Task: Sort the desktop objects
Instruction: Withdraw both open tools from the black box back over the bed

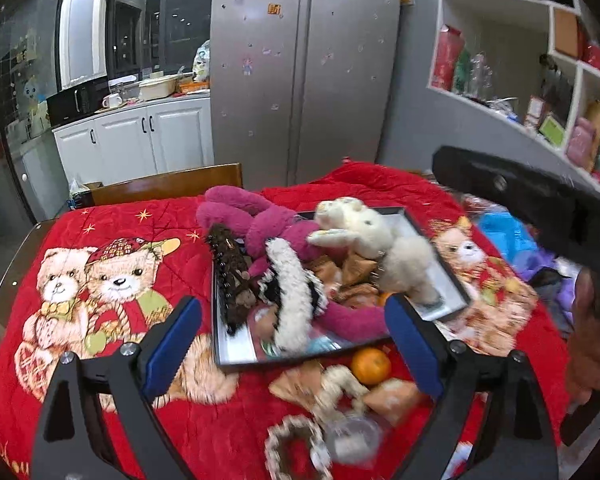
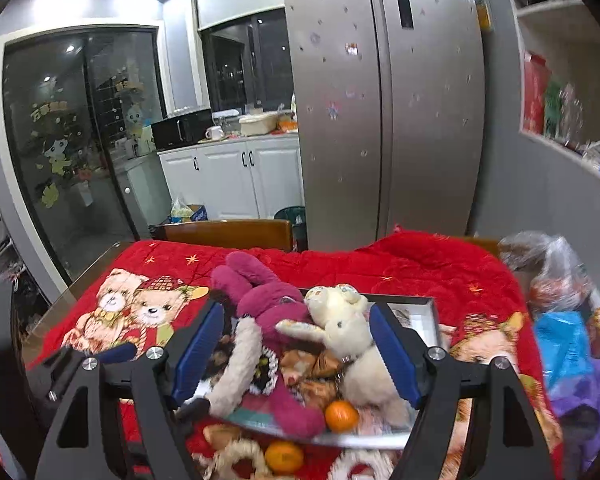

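both grippers gape wide, holding nothing. beyond the left gripper (image 1: 294, 346) fingertips, the tray (image 1: 446, 264) holds a pink plush (image 1: 276, 226) lying lengthwise away, ears far; right gripper (image 2: 296, 354) frames it.

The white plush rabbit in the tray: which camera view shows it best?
The right wrist view shows the white rabbit best: it is sharper, near the middle, with its face and ears clear. Its body lies partly behind the right tool's blue pad. The left wrist view shows the rabbit whole in the tray, but blurred.
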### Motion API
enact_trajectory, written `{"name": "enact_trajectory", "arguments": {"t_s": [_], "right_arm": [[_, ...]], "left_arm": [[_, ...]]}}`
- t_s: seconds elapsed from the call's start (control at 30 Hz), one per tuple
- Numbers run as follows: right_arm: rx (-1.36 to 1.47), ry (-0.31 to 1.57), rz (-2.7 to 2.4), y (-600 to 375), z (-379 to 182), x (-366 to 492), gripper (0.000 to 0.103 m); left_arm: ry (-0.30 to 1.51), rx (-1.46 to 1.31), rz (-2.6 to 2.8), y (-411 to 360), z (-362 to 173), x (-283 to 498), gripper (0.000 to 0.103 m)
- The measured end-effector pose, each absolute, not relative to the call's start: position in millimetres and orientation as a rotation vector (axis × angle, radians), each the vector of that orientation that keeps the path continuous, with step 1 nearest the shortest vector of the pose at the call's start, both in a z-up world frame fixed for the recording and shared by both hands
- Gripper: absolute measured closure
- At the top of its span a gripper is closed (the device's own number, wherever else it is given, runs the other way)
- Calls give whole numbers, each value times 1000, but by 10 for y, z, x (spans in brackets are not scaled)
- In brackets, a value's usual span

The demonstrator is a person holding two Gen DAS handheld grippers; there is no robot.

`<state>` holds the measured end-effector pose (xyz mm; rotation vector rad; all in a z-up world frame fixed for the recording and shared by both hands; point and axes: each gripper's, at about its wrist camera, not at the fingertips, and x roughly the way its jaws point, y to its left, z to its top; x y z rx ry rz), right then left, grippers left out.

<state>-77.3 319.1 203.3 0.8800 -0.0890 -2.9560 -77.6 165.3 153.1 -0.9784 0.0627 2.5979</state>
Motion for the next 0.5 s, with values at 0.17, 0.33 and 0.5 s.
{"name": "enact_trajectory", "arguments": {"t_s": [0.17,0.33,0.5], "right_arm": [[785,14,-3029,3069,2288,-145,22],[753,37,-3078,3002,2272,494,21],[743,5,-3139,2996,1941,1116,18]], "left_arm": [[57,-910,2588,1519,1805,-190,6],[81,-846,2568,1399,1792,414,1],[61,-850,2611,1263,1257,1117,1]]}}
